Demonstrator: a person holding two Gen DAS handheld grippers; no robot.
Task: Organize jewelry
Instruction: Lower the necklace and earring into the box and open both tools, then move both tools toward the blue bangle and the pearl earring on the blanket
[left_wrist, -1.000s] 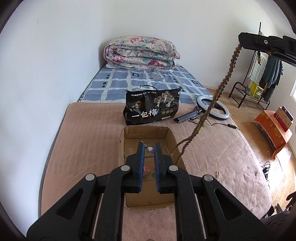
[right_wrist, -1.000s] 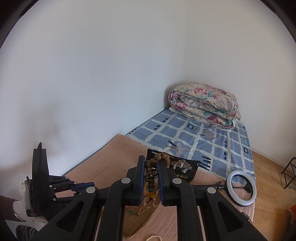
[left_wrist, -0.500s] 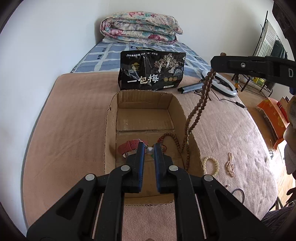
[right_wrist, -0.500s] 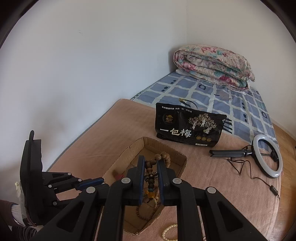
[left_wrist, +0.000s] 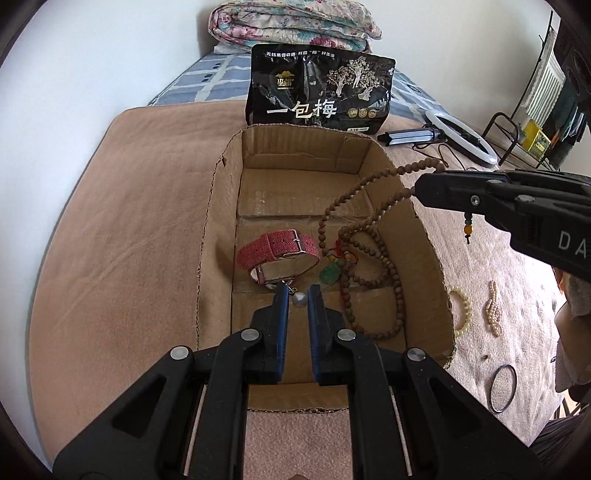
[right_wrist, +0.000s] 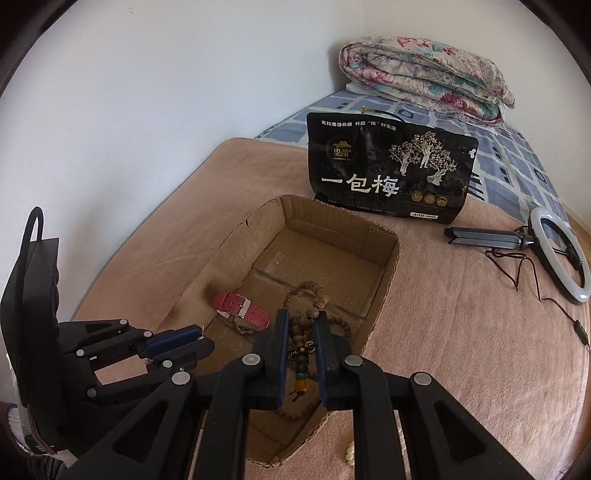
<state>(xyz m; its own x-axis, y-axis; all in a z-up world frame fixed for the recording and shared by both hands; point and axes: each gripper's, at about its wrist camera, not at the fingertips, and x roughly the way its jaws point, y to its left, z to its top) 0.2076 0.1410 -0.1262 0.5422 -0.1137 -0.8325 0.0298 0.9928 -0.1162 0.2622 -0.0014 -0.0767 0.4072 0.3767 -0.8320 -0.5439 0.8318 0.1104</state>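
An open cardboard box (left_wrist: 218, 229) (right_wrist: 384, 280) lies on the brown blanket. Inside it are a red-strap watch (left_wrist: 277, 251) (right_wrist: 242, 308) and a green pendant (left_wrist: 330, 274). My right gripper (right_wrist: 300, 328) (left_wrist: 424, 188) is shut on a long brown bead necklace (left_wrist: 373, 258) (right_wrist: 314, 295), most of which is coiled on the box floor. My left gripper (left_wrist: 298, 295) (right_wrist: 195, 338) is low over the box's near end, shut on the thin chain of a small silver ball pendant (left_wrist: 299, 300) that hangs between its fingertips.
A black snack bag (left_wrist: 317, 92) stands behind the box. A ring light on a folded stand (left_wrist: 461, 136) lies at the right. Cream bead bracelets (left_wrist: 461, 310), a bead strand (left_wrist: 493, 314) and a dark ring (left_wrist: 502, 387) lie on the blanket right of the box.
Both grippers came down toward the box. The bead necklace, hanging high before, has been lowered so that most of it now lies coiled inside the box.
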